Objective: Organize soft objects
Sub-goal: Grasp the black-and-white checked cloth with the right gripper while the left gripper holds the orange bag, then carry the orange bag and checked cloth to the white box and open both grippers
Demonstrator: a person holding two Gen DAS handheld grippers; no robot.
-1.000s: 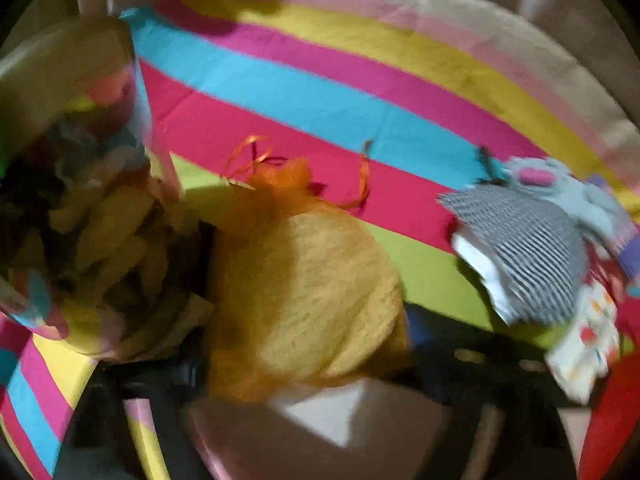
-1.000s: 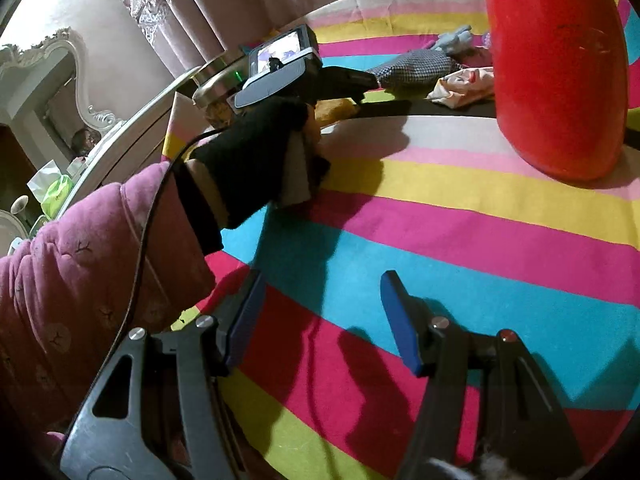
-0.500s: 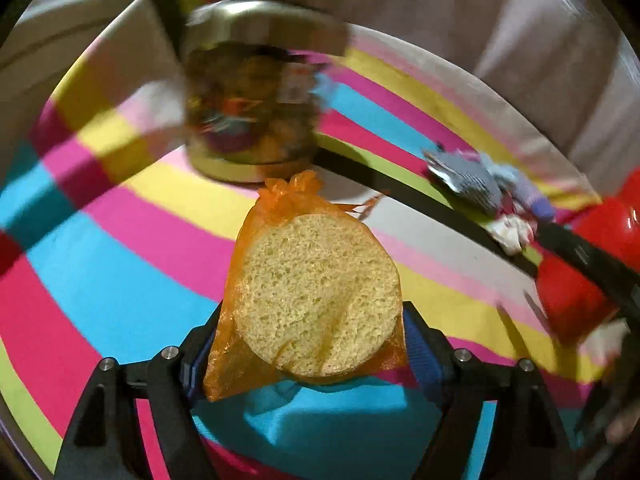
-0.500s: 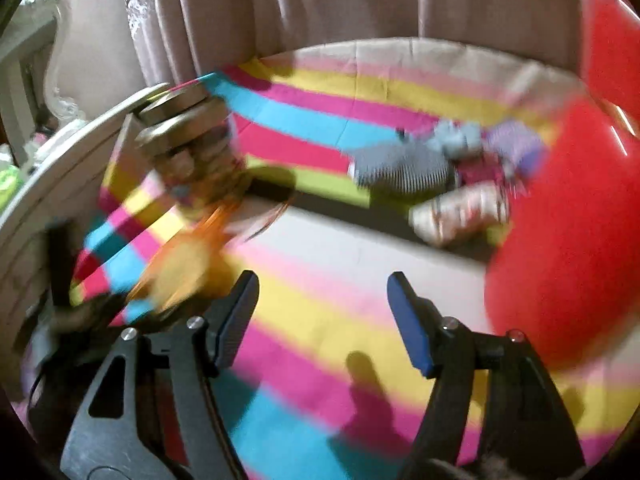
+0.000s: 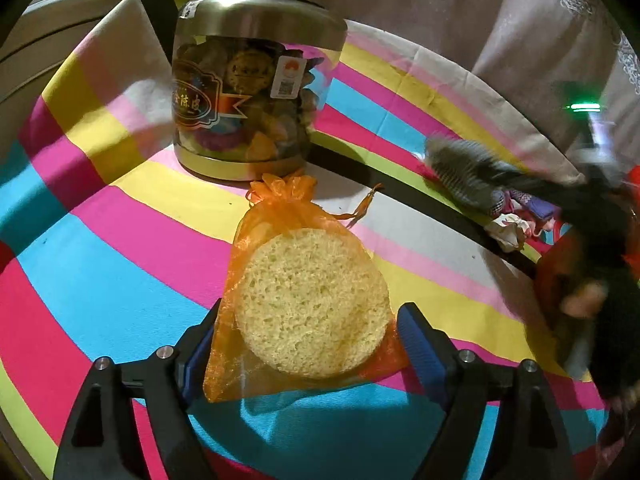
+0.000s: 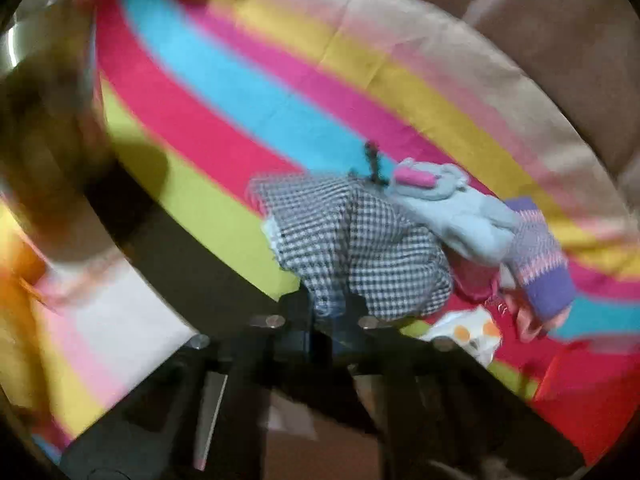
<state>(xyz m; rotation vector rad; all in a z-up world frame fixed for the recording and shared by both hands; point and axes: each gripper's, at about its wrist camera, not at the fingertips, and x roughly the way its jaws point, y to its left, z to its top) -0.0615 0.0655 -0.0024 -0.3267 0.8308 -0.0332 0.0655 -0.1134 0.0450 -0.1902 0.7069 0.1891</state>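
Left gripper [image 5: 308, 312] first: its blue pads sit either side of an orange mesh bag [image 5: 296, 216] with a round yellow sponge [image 5: 312, 304] inside. The jaws are wide and easing apart, but the mesh still touches both pads, and the bag hangs between them just over the striped cloth [image 5: 120, 240]. The tied neck points away from the claw toward a metal-lidded jar [image 5: 248, 92], which stands upright just past it.

The right gripper [image 6: 324, 320] is super blurry. Its fingers are pressed together, right at the near edge of a black-and-white checked cloth [image 6: 360, 248]. Whether it's actually nipping the fabric, I can't tell. That cloth lies in a small heap with a pale blue glove [image 6: 468, 220] touching its far side, a purple knit cuff [image 6: 540, 264] beyond that, and a white patterned bit [image 6: 468, 336] to the right of the claw.
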